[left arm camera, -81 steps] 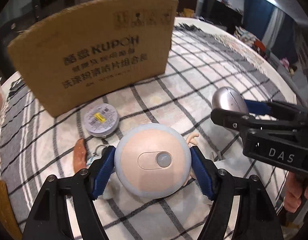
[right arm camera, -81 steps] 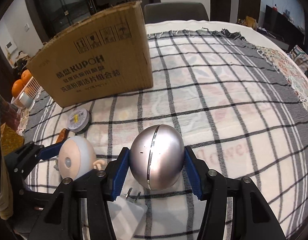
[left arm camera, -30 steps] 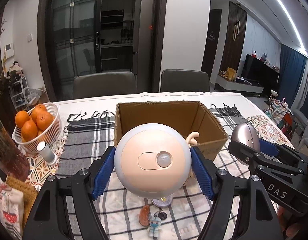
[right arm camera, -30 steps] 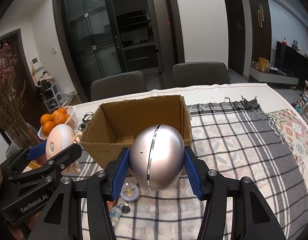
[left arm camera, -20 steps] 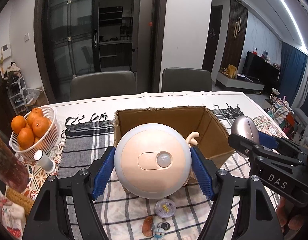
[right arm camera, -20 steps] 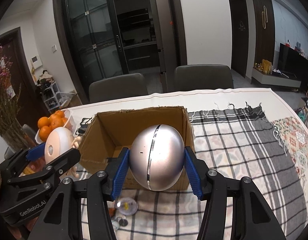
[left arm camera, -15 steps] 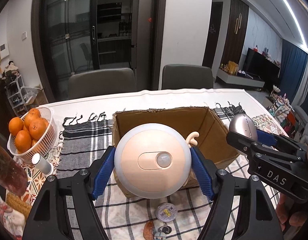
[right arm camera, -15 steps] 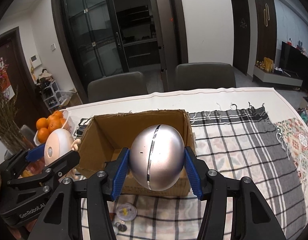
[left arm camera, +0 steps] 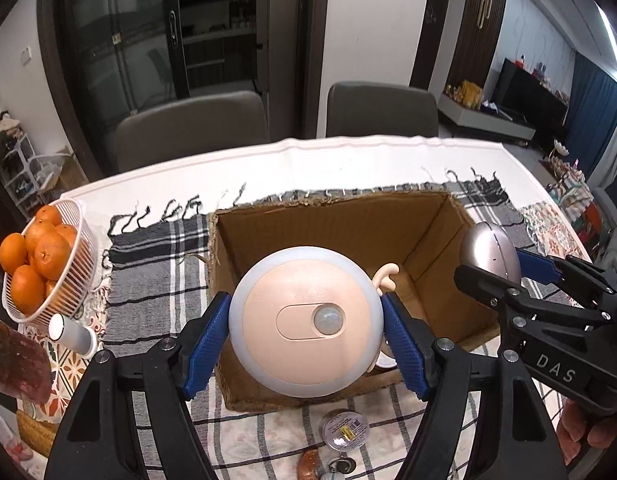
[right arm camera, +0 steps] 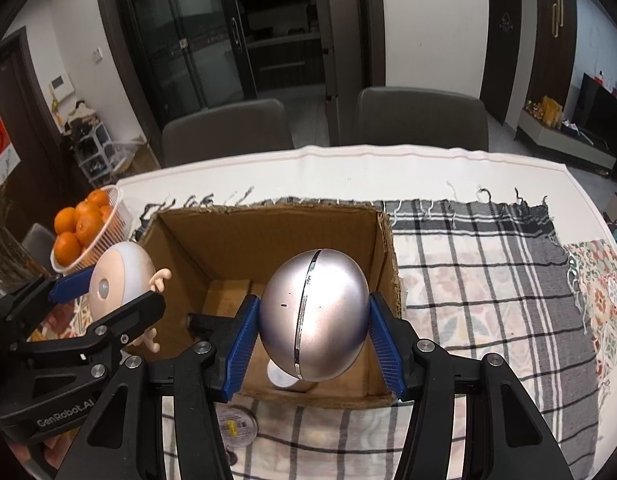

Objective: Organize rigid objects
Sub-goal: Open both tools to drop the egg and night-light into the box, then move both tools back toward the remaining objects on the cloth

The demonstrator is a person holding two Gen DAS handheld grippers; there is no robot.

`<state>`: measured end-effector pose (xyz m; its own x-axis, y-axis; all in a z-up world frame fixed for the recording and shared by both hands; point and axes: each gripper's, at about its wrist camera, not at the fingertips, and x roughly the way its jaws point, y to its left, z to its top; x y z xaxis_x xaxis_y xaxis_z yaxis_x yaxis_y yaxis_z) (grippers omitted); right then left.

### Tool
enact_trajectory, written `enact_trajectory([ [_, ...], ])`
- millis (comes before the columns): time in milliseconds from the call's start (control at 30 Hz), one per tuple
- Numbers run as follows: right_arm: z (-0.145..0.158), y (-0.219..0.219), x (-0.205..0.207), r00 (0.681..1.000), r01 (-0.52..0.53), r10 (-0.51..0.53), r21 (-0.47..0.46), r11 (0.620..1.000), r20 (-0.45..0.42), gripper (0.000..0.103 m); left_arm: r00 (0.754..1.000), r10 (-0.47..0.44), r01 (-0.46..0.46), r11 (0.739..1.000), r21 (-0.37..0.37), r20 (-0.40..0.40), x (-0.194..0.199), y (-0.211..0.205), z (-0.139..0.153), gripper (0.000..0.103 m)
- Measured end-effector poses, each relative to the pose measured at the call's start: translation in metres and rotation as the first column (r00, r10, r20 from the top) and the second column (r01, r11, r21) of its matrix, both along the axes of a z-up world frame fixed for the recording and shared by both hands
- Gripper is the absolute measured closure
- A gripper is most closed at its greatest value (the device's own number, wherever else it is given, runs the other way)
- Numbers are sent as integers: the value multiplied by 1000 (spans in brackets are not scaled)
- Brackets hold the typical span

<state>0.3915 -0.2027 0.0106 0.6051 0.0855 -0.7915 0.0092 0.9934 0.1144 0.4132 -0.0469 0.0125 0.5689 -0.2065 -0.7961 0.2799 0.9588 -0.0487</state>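
While our left gripper (left arm camera: 306, 330) clamps the round peach night light (left arm camera: 306, 318) and our right gripper (right arm camera: 313, 330) clamps the silver egg (right arm camera: 314, 314), we hold both over the open cardboard box (right arm camera: 268, 240), with 1 small round tin (left arm camera: 345, 428) on the checked cloth (right arm camera: 488, 280) in front

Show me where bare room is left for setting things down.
Free: the plaid cloth right of the cardboard box, and the box floor's back left. Crowded: the strip before the box, with a round tin and keys.
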Motion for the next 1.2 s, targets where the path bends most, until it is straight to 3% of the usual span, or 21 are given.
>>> enact_trajectory([
  [467, -26, -4, 21, 991, -7, 6, -3, 1000, -135, 46, 995, 5, 2, 998, 69, -102, 18, -7, -26, 29],
  [900, -5, -6, -3, 998, 30, -30, -14, 999, -59, 45, 1000, 16, -16, 999, 39, -4, -14, 1, -1, 29],
  [1200, 20, 7, -42, 999, 33, -31, -43, 999, 29, 45, 998, 19, -21, 999, 27, 53, -53, 12, 14, 29],
])
